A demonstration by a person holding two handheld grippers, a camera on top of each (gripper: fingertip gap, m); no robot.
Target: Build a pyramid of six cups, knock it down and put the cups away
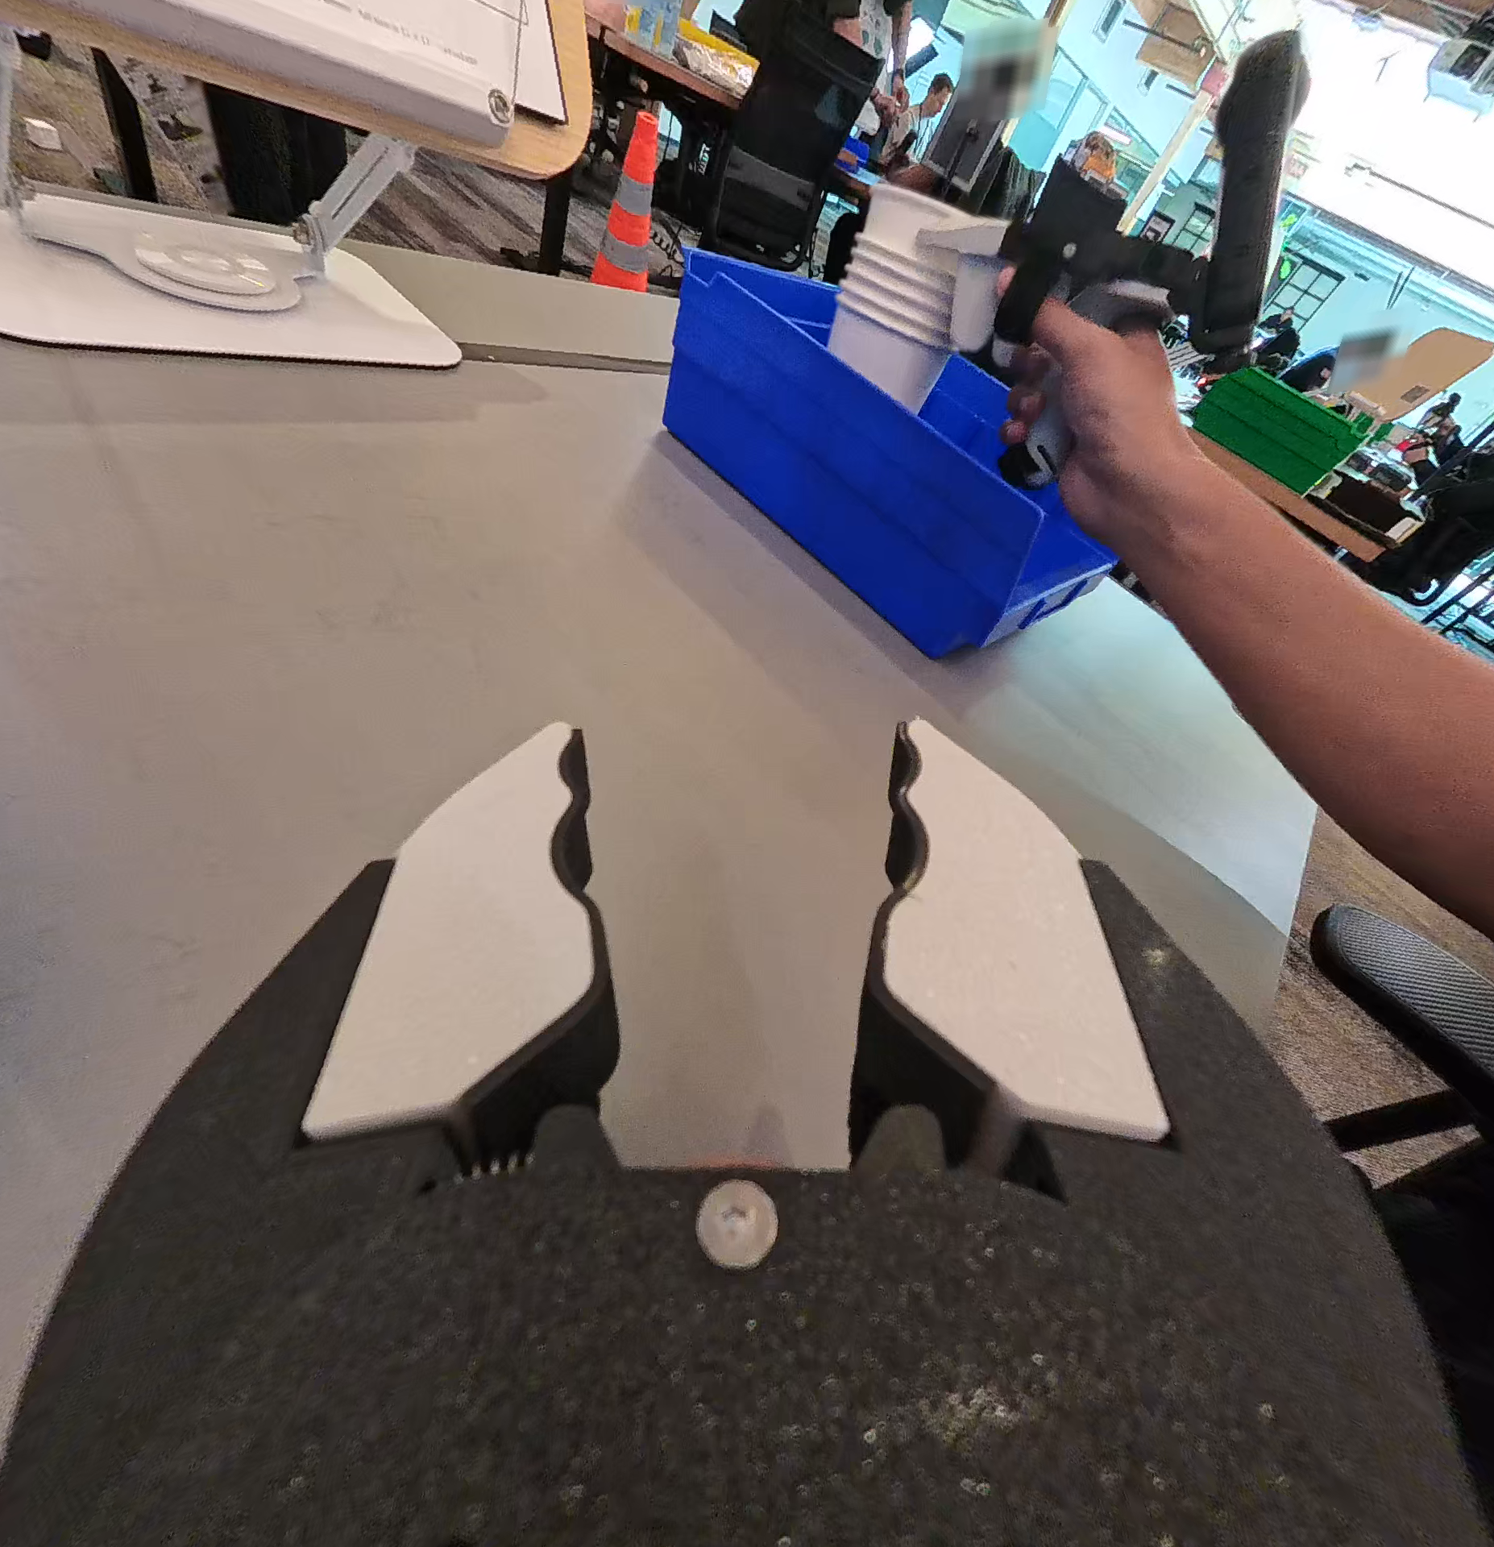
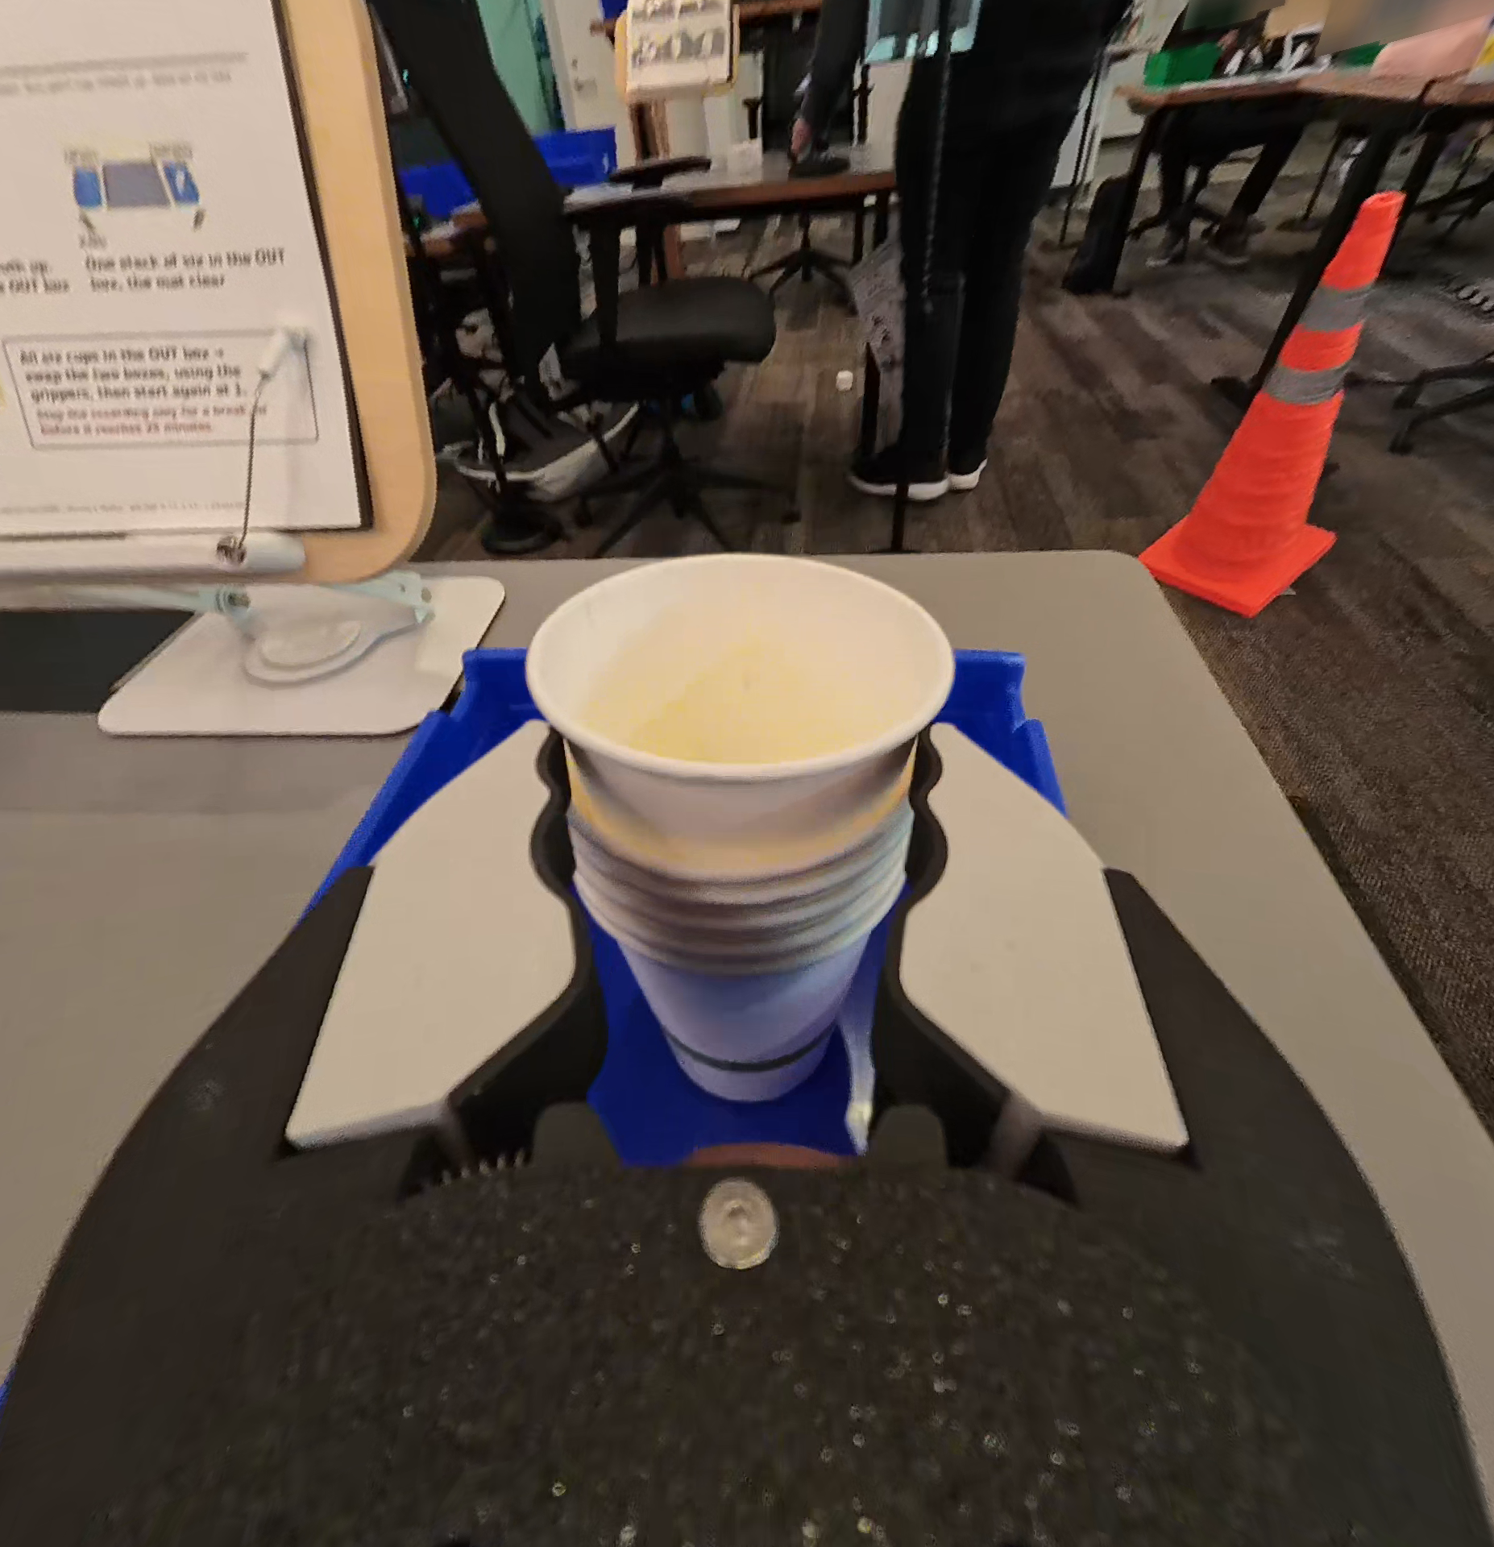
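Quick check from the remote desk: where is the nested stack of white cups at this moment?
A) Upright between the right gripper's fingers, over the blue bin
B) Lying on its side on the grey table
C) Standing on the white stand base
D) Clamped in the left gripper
A: the stack of white cups stands upright between the fingers of the right gripper over the blue bin; the left gripper is open and empty above the grey table.

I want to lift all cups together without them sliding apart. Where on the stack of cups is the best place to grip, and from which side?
Probably grip the stack of cups at the band of nested rims, coming level from the side. It stands upright in the blue bin, tapering downward, so the rims catch on the fingers. The right gripper holds it this way.
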